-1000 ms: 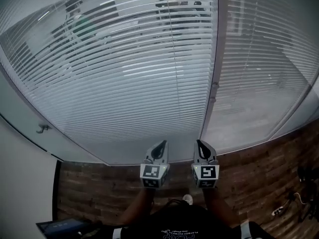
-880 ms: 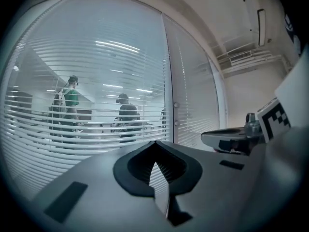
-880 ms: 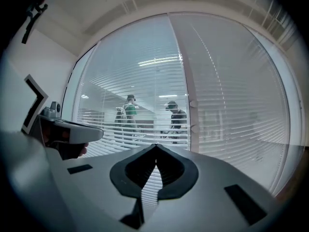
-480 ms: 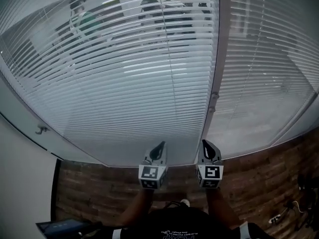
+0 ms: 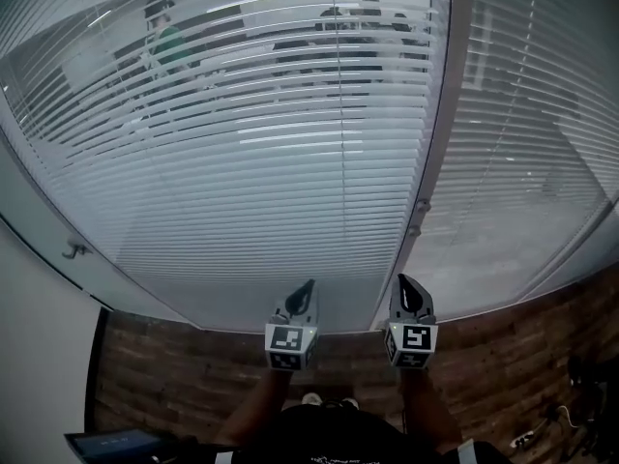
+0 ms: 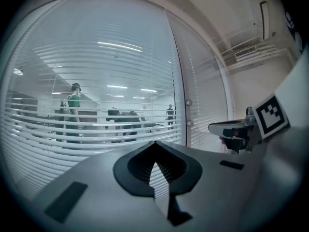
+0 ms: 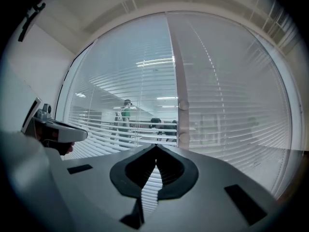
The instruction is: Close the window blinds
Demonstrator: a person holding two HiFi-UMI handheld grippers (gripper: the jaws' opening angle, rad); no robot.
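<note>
White slatted blinds (image 5: 261,162) hang behind the glass wall in front of me; their slats are tilted open, so I see people through them. A second blind panel (image 5: 532,133) right of the grey post (image 5: 437,153) looks hazier. Two round knobs (image 5: 421,207) sit on the post, also visible in the right gripper view (image 7: 183,105). My left gripper (image 5: 308,286) and right gripper (image 5: 405,280) are held side by side, low in front of the glass, both shut and empty, pointing at the blinds without touching them. The left gripper (image 6: 154,142) faces the left panel, the right gripper (image 7: 156,146) the post.
Brick-patterned floor (image 5: 193,375) runs under the window. A small hook (image 5: 74,249) sticks out of the frame at the left. A dark tablet-like device (image 5: 116,443) lies at the lower left, cables (image 5: 580,394) at the lower right. People (image 5: 166,42) stand beyond the glass.
In the head view the post has shifted rightward and both grippers sit slightly lower, the right one a little further right. Both stay shut and empty.
</note>
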